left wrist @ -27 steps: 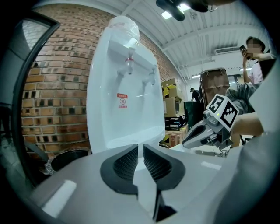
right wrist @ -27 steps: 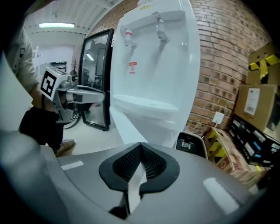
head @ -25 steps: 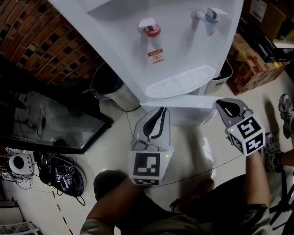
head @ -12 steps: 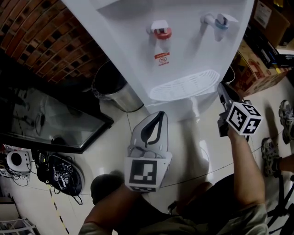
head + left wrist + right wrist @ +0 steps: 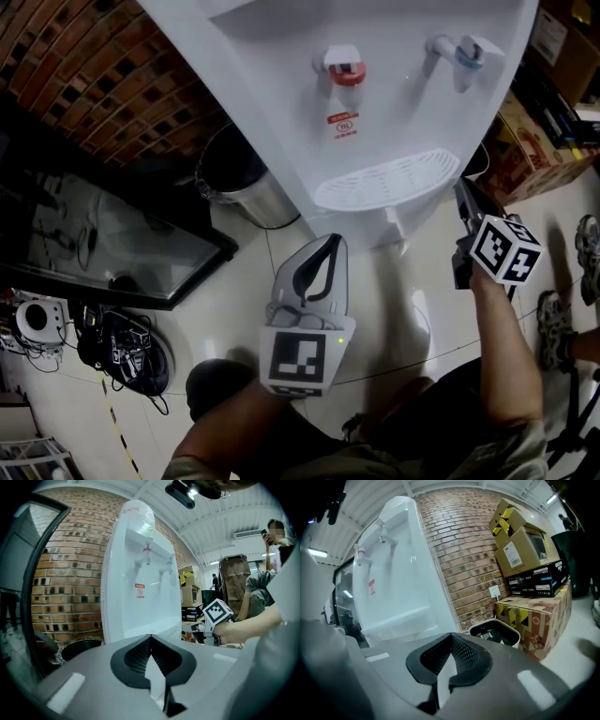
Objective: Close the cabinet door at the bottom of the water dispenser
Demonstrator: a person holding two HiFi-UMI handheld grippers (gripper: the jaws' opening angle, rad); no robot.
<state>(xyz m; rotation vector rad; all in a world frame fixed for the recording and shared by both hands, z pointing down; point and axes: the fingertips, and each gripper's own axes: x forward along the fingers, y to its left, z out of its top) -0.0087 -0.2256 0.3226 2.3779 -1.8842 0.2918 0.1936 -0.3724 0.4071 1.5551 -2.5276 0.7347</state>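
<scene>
The right claw, pressed together and empty like the left claw, has rolled edge-on, and the door just left of its tip now looks nearly shut.

Left gripper and right gripper, jaws together, both empty.

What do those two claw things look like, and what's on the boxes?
The left gripper and right gripper are pale grey shells narrowing to a point, with black ridged pads inside. Each carries a white cube printed with black square markers.
</scene>
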